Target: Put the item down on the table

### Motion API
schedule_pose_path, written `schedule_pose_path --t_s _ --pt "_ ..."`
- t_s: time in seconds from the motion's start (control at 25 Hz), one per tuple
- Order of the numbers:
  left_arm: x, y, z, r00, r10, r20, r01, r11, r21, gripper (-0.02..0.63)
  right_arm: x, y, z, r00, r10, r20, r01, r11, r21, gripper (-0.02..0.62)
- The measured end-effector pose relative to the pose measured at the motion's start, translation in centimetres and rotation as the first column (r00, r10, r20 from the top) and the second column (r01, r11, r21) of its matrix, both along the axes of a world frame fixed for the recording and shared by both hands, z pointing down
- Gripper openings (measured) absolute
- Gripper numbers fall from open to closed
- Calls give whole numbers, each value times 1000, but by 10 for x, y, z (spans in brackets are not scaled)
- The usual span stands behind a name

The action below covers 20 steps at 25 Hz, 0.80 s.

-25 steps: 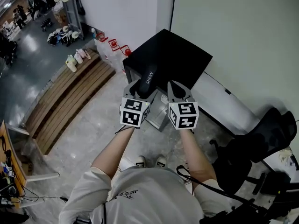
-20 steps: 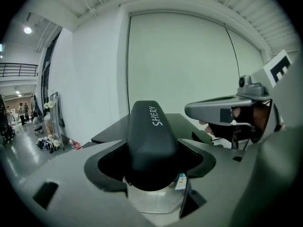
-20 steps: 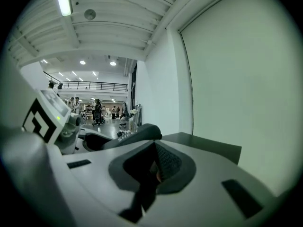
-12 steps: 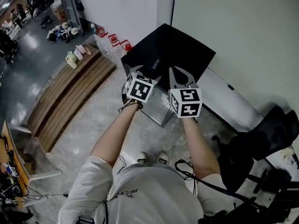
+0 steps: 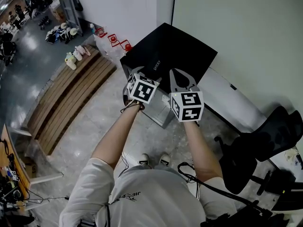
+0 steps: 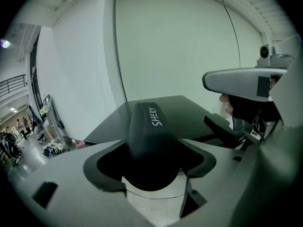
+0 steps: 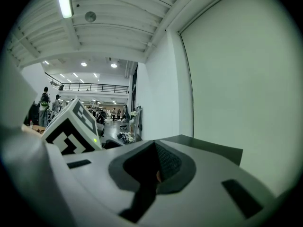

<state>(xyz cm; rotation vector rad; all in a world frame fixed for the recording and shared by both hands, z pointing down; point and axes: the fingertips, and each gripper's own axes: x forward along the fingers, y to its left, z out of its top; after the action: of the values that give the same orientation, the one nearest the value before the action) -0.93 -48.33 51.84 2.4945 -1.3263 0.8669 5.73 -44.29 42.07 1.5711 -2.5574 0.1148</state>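
1. Left gripper [image 6: 151,167]: the 2 jaws pinch the near end of the black item [image 6: 147,126], which fills the gap between the pads. The grip sits at 1 end so that the rest of the body projects forward over the black table [image 6: 194,110].
2. Item position: the long, rounded body, printed "SHERY", lies lengthwise just inside the near edge of the table, low against the top. No view confirms contact with the table top.
3. Right gripper [image 7: 155,169]: the jaws are pressed together with nothing between them. The unit hangs just beside the left gripper, at the near edge of the table, apart from the item. It is judged to be on standby, since 1 gripper carries the load.
4. Step in hand, as judged: final lowering. Release calls for the item to rest flat on the table, inward of the edge. Letting go too close to the edge risks a tip toward the floor [image 5: 85,122].
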Motion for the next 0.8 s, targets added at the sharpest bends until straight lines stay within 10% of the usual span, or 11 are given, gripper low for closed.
schedule_pose_path --t_s 0.8 --pt "1 -3 -13 1000 23 8 -23 995 93 383 2 -1 5 1000 -1 5 1 1000 -3 3"
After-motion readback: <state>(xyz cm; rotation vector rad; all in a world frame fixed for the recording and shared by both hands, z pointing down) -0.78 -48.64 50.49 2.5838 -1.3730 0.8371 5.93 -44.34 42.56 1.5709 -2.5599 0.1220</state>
